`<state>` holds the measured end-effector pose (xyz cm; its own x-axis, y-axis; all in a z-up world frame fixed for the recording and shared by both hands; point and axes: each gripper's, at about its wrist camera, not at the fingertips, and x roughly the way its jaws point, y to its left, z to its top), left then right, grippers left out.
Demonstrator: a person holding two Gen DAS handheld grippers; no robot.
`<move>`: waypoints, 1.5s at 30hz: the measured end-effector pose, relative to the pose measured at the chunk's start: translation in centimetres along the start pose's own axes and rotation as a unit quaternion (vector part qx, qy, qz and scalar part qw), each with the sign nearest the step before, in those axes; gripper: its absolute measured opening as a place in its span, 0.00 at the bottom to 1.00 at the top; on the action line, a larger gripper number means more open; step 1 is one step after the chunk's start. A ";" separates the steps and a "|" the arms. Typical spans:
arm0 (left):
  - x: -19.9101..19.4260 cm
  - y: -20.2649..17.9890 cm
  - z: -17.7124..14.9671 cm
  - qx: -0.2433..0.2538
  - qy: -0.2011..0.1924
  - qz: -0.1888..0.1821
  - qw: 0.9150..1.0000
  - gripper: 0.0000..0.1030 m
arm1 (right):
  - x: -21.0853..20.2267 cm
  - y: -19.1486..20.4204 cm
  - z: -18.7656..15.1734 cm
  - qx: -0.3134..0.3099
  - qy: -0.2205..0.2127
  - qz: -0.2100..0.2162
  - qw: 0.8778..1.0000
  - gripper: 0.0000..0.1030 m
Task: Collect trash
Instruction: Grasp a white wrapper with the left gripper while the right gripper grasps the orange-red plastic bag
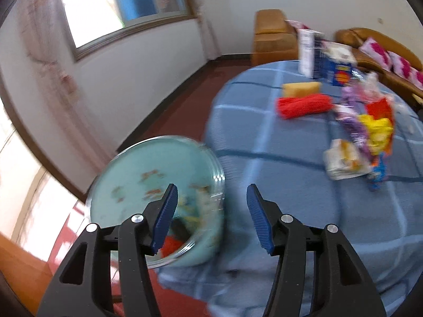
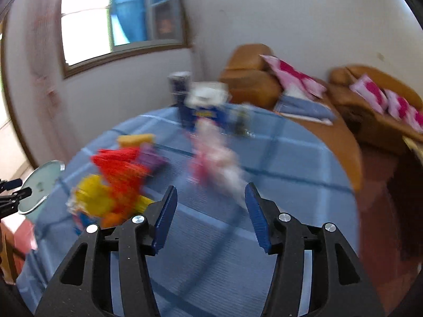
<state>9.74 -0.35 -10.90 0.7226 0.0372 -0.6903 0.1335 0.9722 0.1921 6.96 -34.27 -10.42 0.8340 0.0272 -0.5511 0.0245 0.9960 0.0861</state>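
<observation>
Two open tongs above a counter strewn with trash.

Left wrist view: left tongs tilt downward, jaws apart and empty, over the pale green bin beside the blue-checked counter; one wrapper pile lies far right.
Right wrist view: right tongs gape empty over the counter; blurred wrappers lie ahead-left.

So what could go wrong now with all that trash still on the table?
Two things, maybe. The trash bin stands right at the table's edge, partly behind the open, empty left gripper, so a careless swing might bump it. The wrappers lie heaped next to the red bundle and the yellow sponge, so the open right gripper could grab something that may not be trash.
</observation>
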 end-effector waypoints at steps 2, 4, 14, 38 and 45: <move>0.1 -2.2 0.7 0.012 -0.005 -0.016 1.000 0.53 | -1.0 -1.7 -1.3 0.018 -0.002 -0.015 1.000 0.60; 0.2 -4.5 1.5 0.023 -0.012 -0.037 0.999 0.53 | -1.3 -2.8 -2.0 0.024 -0.001 -0.023 0.999 0.60; 2.9 -11.5 3.0 0.060 0.015 -0.107 0.992 0.53 | -2.1 -5.7 -3.9 0.060 -0.005 -0.029 0.998 0.65; 1.1 -9.5 3.7 0.056 0.001 -0.155 0.986 0.00 | -1.6 -4.8 -4.7 0.066 0.001 -0.015 0.998 0.69; -1.8 -6.6 4.7 0.040 -0.032 -0.145 0.988 0.00 | -1.6 -4.9 -4.6 0.073 0.001 -0.015 0.997 0.69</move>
<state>10.76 -7.90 -7.62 0.6870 -0.2582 -0.6792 0.3934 0.9181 0.0489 3.00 -38.85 -13.76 0.8311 -0.0018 -0.5562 0.1286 0.9735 0.1889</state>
